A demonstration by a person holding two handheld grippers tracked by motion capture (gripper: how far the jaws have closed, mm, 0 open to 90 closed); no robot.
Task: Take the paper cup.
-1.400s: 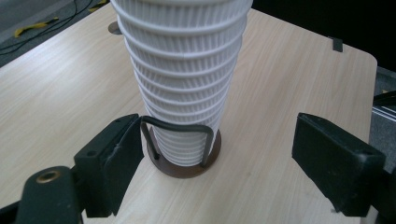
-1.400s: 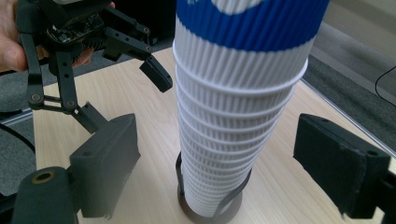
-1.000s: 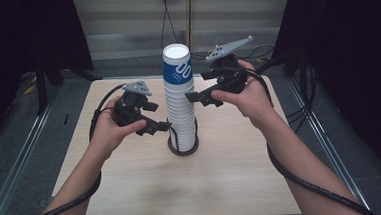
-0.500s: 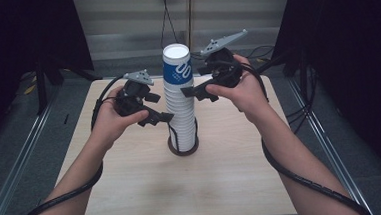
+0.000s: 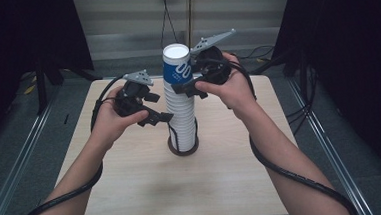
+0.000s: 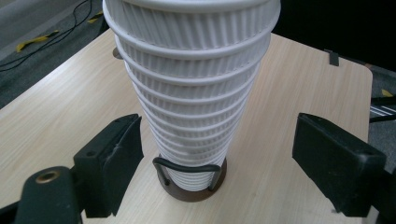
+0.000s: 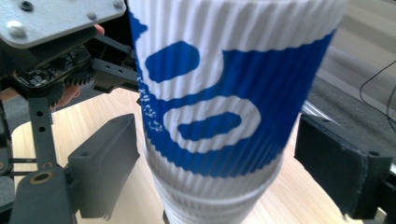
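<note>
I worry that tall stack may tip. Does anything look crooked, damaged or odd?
Nothing stands out. The cup stack stands upright in its round holder on the table, with the blue-printed top cup seated straight. No dents or spills show. The left gripper and right gripper both flank it with open jaws, not touching it.

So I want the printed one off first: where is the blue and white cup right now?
The blue and white cup tops the white cup stack at mid table, between the open jaws of the right gripper.
</note>
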